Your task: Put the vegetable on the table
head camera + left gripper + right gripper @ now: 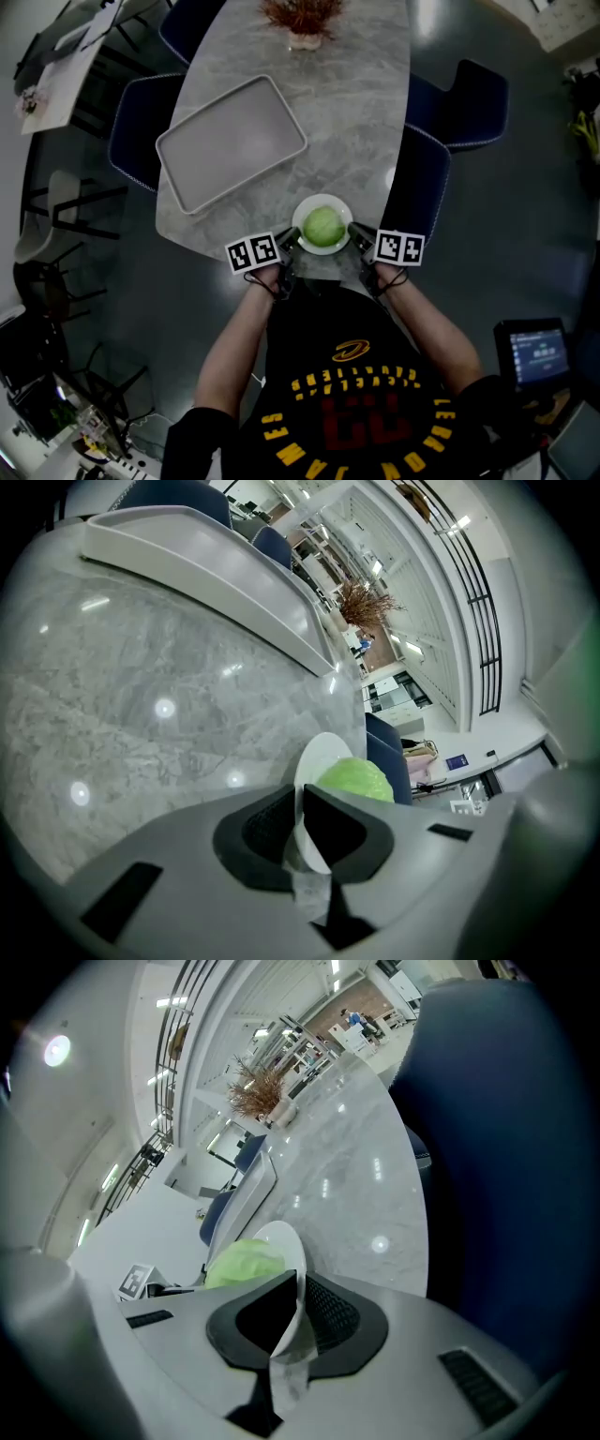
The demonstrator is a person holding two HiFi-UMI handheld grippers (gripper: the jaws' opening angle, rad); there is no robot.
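Observation:
A round green cabbage [322, 226] sits on a white plate [322, 203] at the near end of the marble table [356, 103]. My left gripper [290, 240] is shut on the plate's left rim, my right gripper [357, 233] on its right rim. In the left gripper view the plate [322, 761] runs edge-on between the dark pads [268, 825], with the cabbage [356, 778] behind. The right gripper view shows the plate [281, 1243] pinched the same way, the cabbage [246, 1262] to its left. Whether the plate rests on the table or hangs just above it I cannot tell.
A large grey tray [231, 142] lies on the table's left half. A vase of dried flowers [305, 21] stands at the far end. Dark blue chairs [466, 103] flank both sides, one [418, 192] close by my right gripper.

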